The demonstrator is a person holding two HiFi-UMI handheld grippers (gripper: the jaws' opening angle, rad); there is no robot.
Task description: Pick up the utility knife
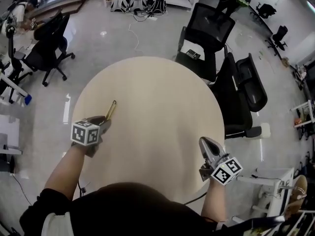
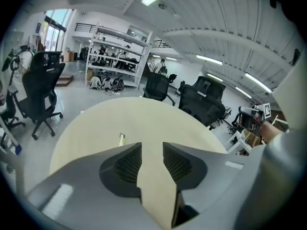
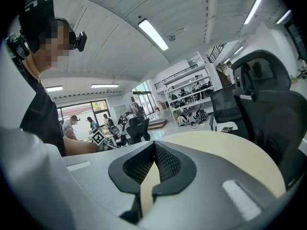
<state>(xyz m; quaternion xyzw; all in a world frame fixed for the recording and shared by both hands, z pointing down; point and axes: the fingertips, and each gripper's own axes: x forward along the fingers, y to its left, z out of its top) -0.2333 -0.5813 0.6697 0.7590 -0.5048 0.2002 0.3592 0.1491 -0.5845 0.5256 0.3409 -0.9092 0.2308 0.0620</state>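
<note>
Left claw [image 1: 103, 123] hangs parted and empty just short of the utility knife [image 1: 111, 110] lying on the surface [image 1: 162, 92]; my right claw [image 1: 205, 144] is closed on nothing. I judge the knife light, stiff, slick-sided, best pinched across its handle's middle.

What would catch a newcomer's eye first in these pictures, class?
A big round beige table fills the head view, with a yellow utility knife lying near its left side. The left gripper hovers beside the knife, jaws apart with nothing between them; the right gripper, jaws together, hangs over the table's right edge.
</note>
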